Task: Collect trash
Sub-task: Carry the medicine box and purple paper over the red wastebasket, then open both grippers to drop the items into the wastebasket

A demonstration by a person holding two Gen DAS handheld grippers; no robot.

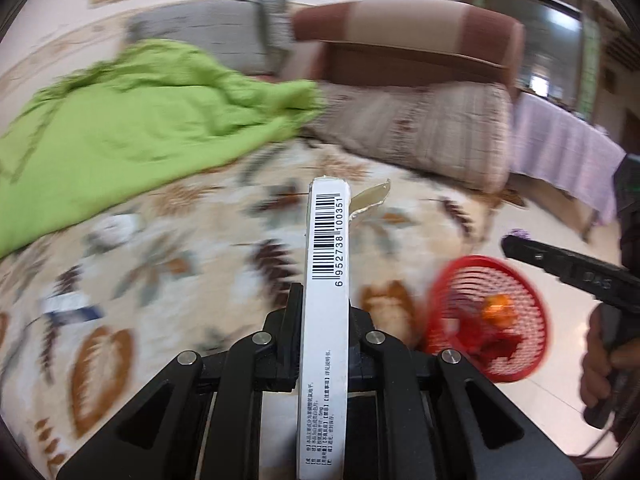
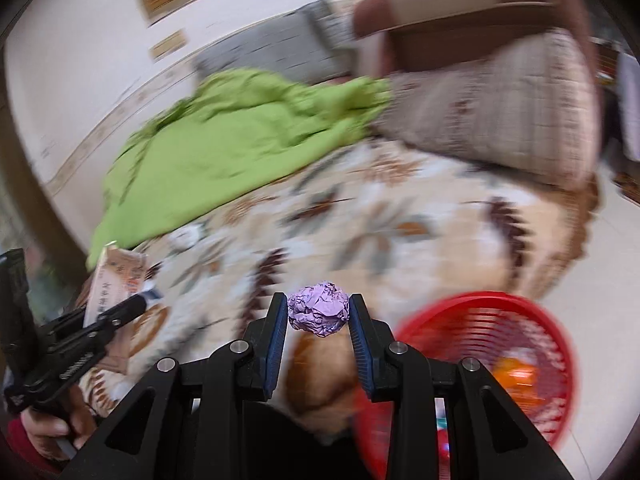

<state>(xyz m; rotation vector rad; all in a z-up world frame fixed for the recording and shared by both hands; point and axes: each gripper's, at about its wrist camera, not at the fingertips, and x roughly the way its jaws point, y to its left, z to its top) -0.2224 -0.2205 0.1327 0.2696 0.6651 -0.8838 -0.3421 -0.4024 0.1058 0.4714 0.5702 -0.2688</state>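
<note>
Two grippers are seen, each loaded. Much of both views is smeared by motion blur, so the small items on the patterned bedspread (image 1: 224,248) cannot be identified. The left gripper (image 1: 324,320) is clamped tight on a flat white carton (image 1: 326,300), held edge-on with its barcode side upward; the carton's torn flap (image 1: 370,200) shows at its far end and its near end is cut off by the frame. The right gripper (image 2: 318,314) is closed on a crumpled purple paper ball (image 2: 319,314), pinched between its blue-lined fingers (image 2: 276,344). A red mesh basket (image 1: 532,300) stands on the floor beside the bed. Inside it, orange and red items are visible but too blurred to name. A green blanket (image 1: 132,120) lies bunched across the bed.
</note>
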